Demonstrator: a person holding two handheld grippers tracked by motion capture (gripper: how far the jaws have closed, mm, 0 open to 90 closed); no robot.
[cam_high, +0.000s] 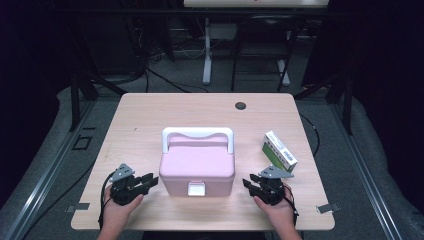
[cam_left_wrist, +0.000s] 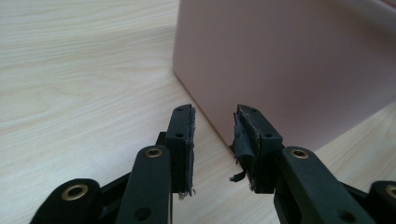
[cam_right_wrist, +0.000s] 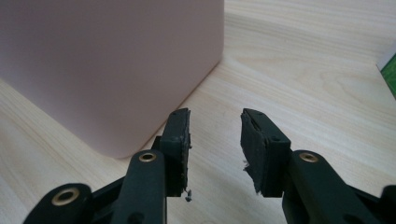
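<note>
We flank the pink lidded box (cam_high: 197, 170) at the bench's (cam_high: 150, 107) near middle: left gripper (cam_high: 149, 181) and right gripper (cam_high: 248, 186) aim at its sides, jaws partly open and empty, probably to steady it.

right gripper (cam_right_wrist: 215, 140): fingers apart, nothing between | pink box (cam_right_wrist: 107, 70): just beyond left finger | on wooden table (cam_right_wrist: 303, 70)

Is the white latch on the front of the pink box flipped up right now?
No. In the high view the white latch lies flat against the front of the pink box, whose lid sits closed.
</note>
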